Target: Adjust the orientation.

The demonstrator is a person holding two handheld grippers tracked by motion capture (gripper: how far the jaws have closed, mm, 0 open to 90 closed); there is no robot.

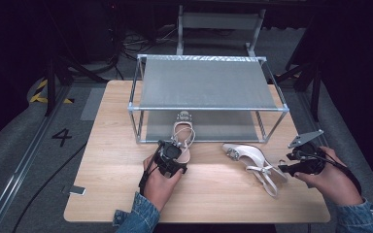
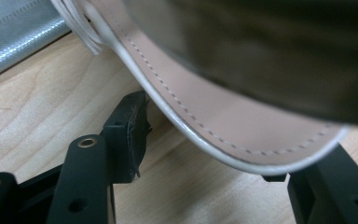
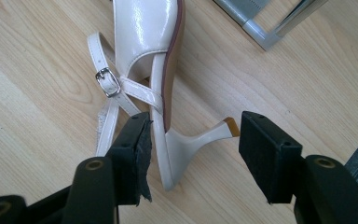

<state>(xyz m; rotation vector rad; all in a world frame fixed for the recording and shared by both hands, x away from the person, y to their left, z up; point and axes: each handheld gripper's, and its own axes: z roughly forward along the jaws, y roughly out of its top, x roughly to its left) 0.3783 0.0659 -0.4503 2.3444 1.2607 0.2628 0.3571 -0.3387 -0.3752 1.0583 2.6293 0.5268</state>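
Note:
Two glossy white slingback heels are on the wooden table. One shoe (image 1: 182, 137) stands upright, toe toward the rack. My left gripper (image 1: 170, 158) is at its heel end. In the left gripper view the shoe's tan insole and white rim (image 2: 242, 140) reach between the jaws, and the left pad (image 2: 135, 133) stands clear of it, so the gripper is open. The other shoe (image 1: 251, 158) lies on its side. My right gripper (image 1: 291, 166) is open around that shoe's back and thin heel (image 3: 205, 134). The right pad (image 3: 265, 154) is apart from the heel tip.
A metal-framed rack (image 1: 209, 108) with two grey fabric shelves stands at the back of the table (image 1: 121, 194); its corner post (image 3: 261, 35) is near the lying shoe. A small flat device (image 1: 76, 190) sits at the table's front left edge.

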